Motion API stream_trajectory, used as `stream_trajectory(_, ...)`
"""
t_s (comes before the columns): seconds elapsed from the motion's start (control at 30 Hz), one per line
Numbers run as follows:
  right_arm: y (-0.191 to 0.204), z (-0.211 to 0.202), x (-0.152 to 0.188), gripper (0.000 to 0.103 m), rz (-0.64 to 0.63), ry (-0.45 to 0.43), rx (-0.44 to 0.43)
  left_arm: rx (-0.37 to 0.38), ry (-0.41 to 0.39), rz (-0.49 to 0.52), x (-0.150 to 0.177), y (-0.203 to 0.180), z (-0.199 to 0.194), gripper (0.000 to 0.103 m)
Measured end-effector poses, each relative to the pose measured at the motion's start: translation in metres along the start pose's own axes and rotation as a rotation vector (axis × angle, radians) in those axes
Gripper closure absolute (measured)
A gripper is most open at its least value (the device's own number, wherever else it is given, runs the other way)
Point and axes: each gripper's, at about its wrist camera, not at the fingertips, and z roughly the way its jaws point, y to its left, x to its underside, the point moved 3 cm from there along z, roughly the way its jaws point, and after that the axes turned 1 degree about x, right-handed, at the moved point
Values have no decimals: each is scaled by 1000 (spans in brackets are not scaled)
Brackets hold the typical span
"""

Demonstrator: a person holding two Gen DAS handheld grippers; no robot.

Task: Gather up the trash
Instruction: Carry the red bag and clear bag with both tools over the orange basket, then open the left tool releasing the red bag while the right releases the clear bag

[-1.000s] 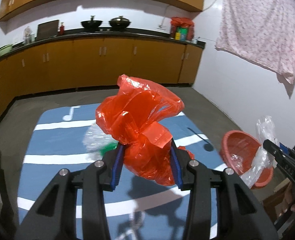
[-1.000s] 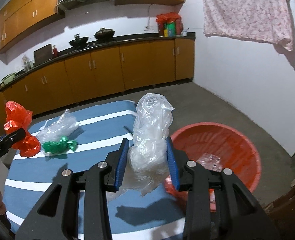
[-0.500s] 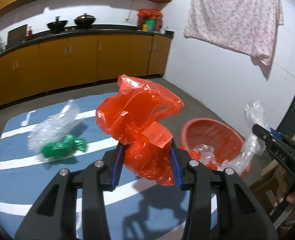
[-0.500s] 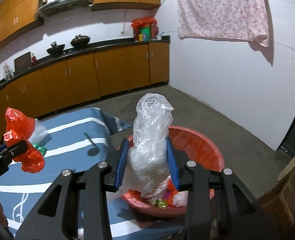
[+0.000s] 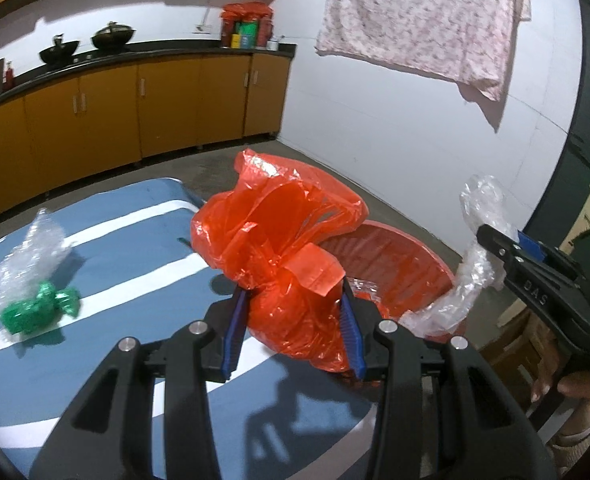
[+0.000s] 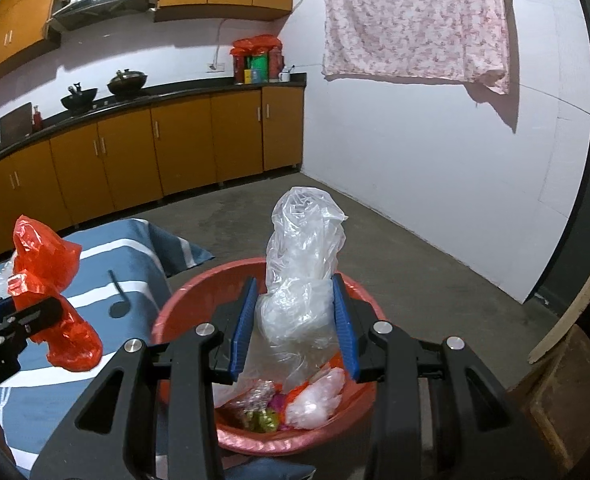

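Both grippers had swung from the blue striped cloth (image 5: 107, 240) toward the red basin (image 6: 183, 304). Left gripper (image 5: 291, 334): jaws part-closed on red plastic bag (image 5: 279, 256). Right gripper (image 6: 293, 326): jaws clamping clear plastic bag (image 6: 299, 264) above basin; drop judged imminent.

A floral cloth (image 6: 415, 20) hangs on the white wall at one o'clock. Orange cabinets (image 6: 135, 152) run under a dark counter (image 6: 175, 90) at ten o'clock, bearing two black woks (image 6: 127, 80). The floor (image 6: 415, 260) is grey concrete.
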Motion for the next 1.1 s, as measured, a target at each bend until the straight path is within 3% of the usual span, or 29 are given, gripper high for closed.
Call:
stream_trajectory(0.4,-27,32,2,65,14,27,26,69,72,56,3,-35,61,61)
stream_trajectory(0.87,-27,50,1,65,30,46,-2,92,122,75,6,-48,99,59)
stream_trajectory(1.1,-31,50,2,49,98,60,-73,100,131,38,5,-40,105,40)
